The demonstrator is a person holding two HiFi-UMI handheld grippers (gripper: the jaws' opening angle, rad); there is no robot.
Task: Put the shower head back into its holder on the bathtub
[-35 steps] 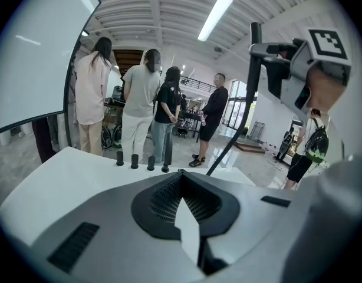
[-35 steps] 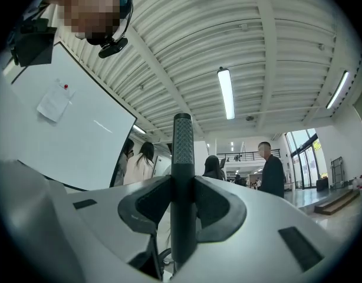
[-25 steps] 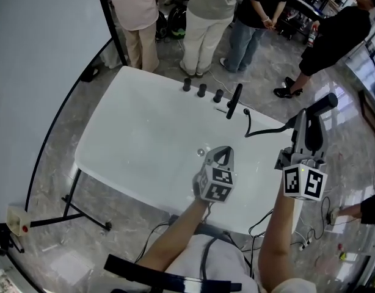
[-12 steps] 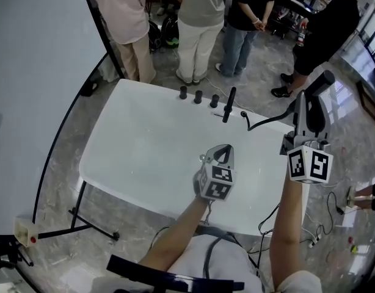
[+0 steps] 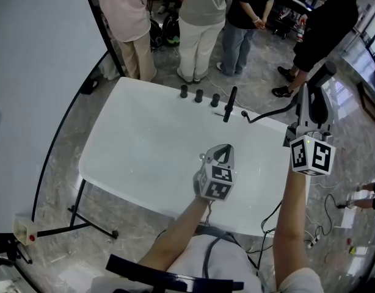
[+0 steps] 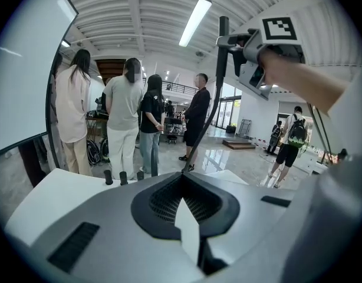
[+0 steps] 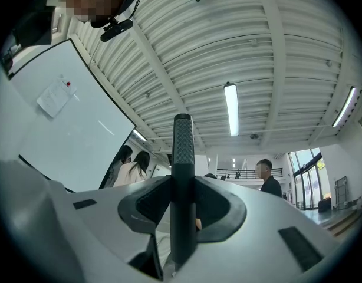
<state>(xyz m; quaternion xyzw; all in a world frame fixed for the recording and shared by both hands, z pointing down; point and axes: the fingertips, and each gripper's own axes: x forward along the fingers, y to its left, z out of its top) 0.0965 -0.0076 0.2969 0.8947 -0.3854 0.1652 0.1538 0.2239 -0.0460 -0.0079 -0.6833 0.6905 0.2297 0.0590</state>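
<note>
Shower head [image 5: 322,76] is up off the tub at about 2 o'clock, its black handle clamped between the right gripper's [image 5: 312,102] jaws and pointing up. Its hose [image 5: 270,113] runs back to the bathtub [image 5: 132,139] rim at 12 o'clock, next to a black upright fitting [image 5: 230,104] and three knobs [image 5: 198,95]. Left gripper [image 5: 220,154] hangs over the middle of the tub, jaws together, holding nothing. A bunch of people [image 5: 203,17] stand just past the far rim. There's a big white panel [image 5: 35,72] at 9 o'clock.
</note>
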